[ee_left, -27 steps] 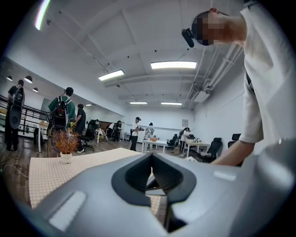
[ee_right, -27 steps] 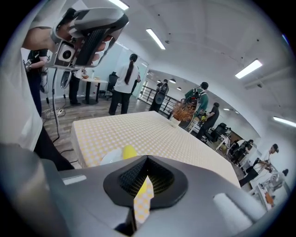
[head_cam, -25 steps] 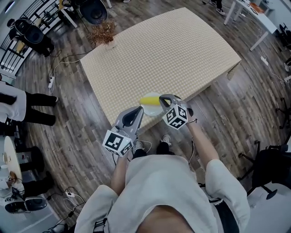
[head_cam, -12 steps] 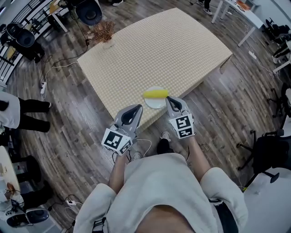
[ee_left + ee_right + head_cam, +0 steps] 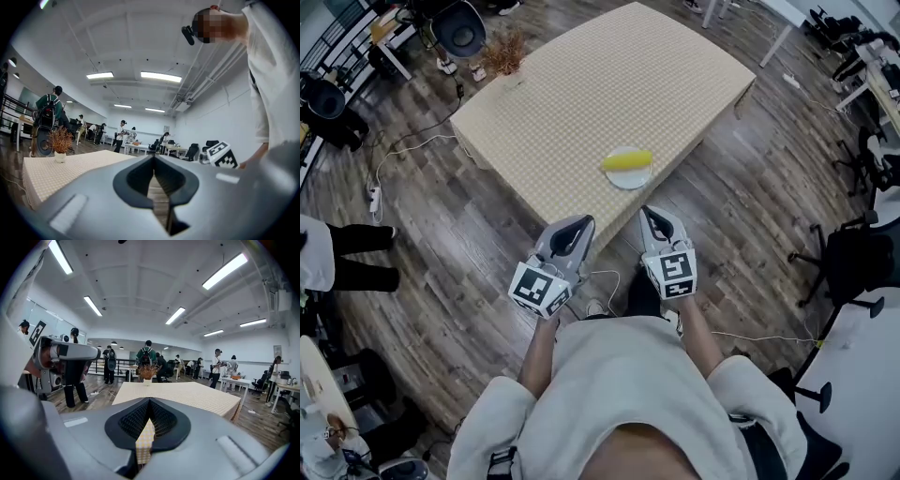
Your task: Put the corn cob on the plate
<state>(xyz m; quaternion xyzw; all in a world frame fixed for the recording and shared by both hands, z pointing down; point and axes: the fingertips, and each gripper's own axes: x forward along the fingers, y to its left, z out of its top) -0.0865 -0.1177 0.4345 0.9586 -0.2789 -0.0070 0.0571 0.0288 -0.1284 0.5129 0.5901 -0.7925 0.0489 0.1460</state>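
The left gripper (image 5: 577, 225) has its jaws pressed together with nothing between them, and the right gripper (image 5: 652, 216) is likewise closed and empty. Both are held side by side in front of the person's chest, above the wooden floor (image 5: 469, 234), short of the checked table (image 5: 581, 84) and touching nothing on it. The corn cob (image 5: 627, 160) lies across the white plate (image 5: 631, 179), which sits on the table close to its near edge. A potted dried plant (image 5: 502, 54) stands at a far corner, well apart from the plate
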